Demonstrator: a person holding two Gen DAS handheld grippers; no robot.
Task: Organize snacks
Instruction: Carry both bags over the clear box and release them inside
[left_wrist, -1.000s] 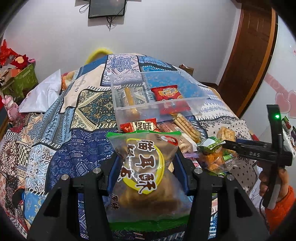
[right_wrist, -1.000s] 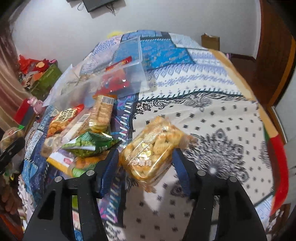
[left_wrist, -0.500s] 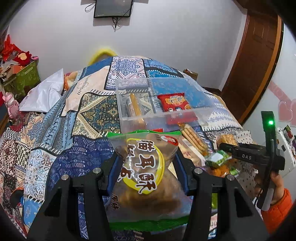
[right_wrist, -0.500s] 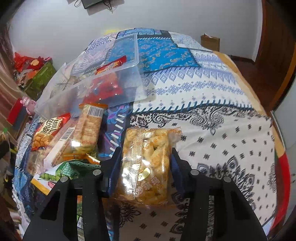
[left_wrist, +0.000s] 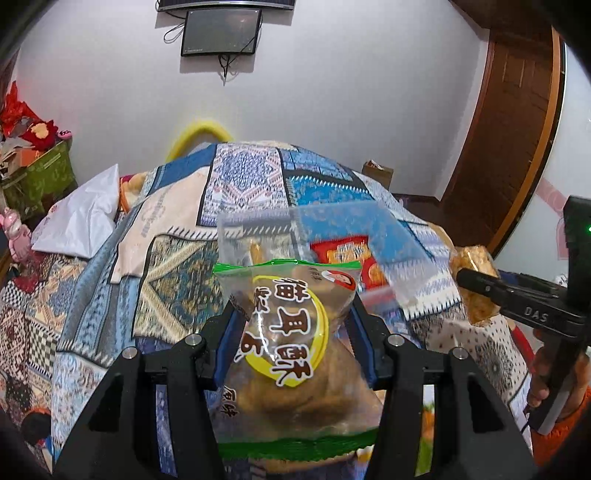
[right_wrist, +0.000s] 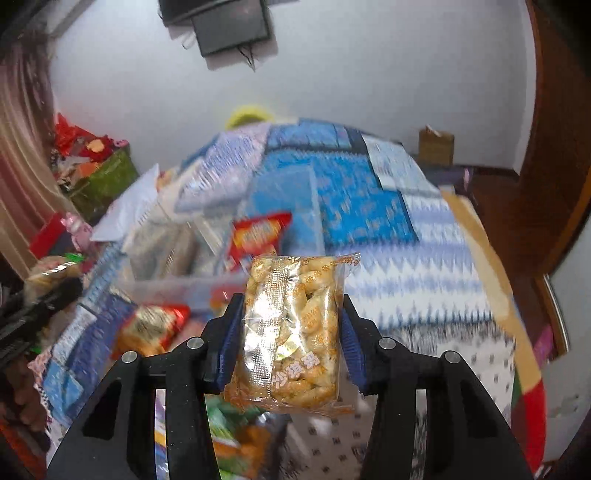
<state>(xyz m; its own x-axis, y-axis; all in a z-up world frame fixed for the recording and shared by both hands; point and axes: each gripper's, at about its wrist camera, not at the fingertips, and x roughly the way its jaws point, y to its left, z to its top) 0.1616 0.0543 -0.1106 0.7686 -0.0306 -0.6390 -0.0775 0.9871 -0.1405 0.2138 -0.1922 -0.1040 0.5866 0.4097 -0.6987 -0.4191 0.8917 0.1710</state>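
Observation:
My left gripper (left_wrist: 293, 325) is shut on a clear bag of brown crisps with a yellow ring and green edges (left_wrist: 291, 347), held up above the bed. My right gripper (right_wrist: 291, 325) is shut on a clear orange-printed pack of golden puffed snacks (right_wrist: 295, 332), also lifted; it shows at the right of the left wrist view (left_wrist: 474, 291). A clear plastic bin (left_wrist: 295, 229) sits on the patchwork bedspread ahead, with a red snack pack (left_wrist: 343, 254) inside; the bin shows in the right wrist view too (right_wrist: 207, 284).
Loose snack packs lie on the bedspread (right_wrist: 388, 221) in front of the bin, a red-orange one (right_wrist: 151, 328) and green ones (right_wrist: 229, 424). A white pillow (left_wrist: 81, 218) lies at left. A wooden door (left_wrist: 517, 122) stands at right.
Both grippers have risen and tilted up, carrying their packs. The right gripper closed on the puffed snack pack and lifted it off the bedspread.

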